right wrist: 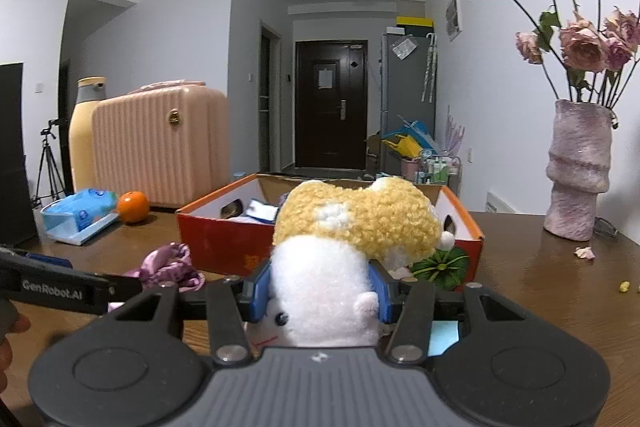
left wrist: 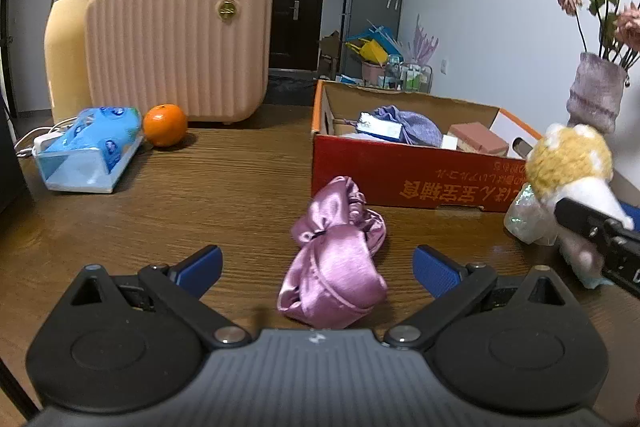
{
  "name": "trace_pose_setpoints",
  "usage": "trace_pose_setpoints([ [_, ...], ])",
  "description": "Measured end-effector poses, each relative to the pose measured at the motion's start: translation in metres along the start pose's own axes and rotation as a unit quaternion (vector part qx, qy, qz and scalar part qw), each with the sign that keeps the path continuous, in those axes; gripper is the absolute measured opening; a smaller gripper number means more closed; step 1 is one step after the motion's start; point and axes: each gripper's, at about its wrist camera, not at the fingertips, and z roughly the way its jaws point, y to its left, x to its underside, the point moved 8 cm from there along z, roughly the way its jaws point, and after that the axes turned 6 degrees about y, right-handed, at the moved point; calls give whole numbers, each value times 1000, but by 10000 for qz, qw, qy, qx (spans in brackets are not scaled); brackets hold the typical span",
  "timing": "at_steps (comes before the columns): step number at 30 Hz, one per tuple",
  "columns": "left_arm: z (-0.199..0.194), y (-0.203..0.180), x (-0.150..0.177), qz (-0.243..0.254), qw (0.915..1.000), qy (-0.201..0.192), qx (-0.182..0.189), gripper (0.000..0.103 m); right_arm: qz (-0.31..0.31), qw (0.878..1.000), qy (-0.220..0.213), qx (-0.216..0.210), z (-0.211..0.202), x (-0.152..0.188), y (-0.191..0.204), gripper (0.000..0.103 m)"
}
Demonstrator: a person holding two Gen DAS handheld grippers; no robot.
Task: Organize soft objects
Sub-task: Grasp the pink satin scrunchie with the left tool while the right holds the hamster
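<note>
A pink satin scrunchie (left wrist: 338, 257) lies on the wooden table between the spread fingers of my left gripper (left wrist: 318, 265), which is open and does not touch it. My right gripper (right wrist: 319, 293) is shut on a white and yellow plush toy (right wrist: 344, 247), its blue pads pressing the white body. The same plush toy (left wrist: 572, 163) shows at the right edge of the left wrist view, held above the table. Behind stands the red cardboard box (left wrist: 400, 171) holding a purple cloth pouch (left wrist: 412, 125) and small boxes. The red box (right wrist: 224, 239) sits right beyond the toy.
A pink ribbed case (left wrist: 180, 43), a yellow flask (left wrist: 66, 43), an orange (left wrist: 165, 125) and a blue tissue pack (left wrist: 90, 149) stand at the left back. A vase of dried roses (right wrist: 578, 167) is on the right. A green leaf-shaped item (right wrist: 442, 267) lies beside the box.
</note>
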Motion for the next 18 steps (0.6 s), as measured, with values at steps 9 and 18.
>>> trace_pose_setpoints([
  [9, 29, -11, -4, 89, 9995, 242, -162, 103, 115, 9997, -6, 215, 6, -2, -20, 49],
  [18, 48, -16, -1, 227, 9983, 499, -175, 94, 196, 9993, 15, 329, 7, -1, -26, 49],
])
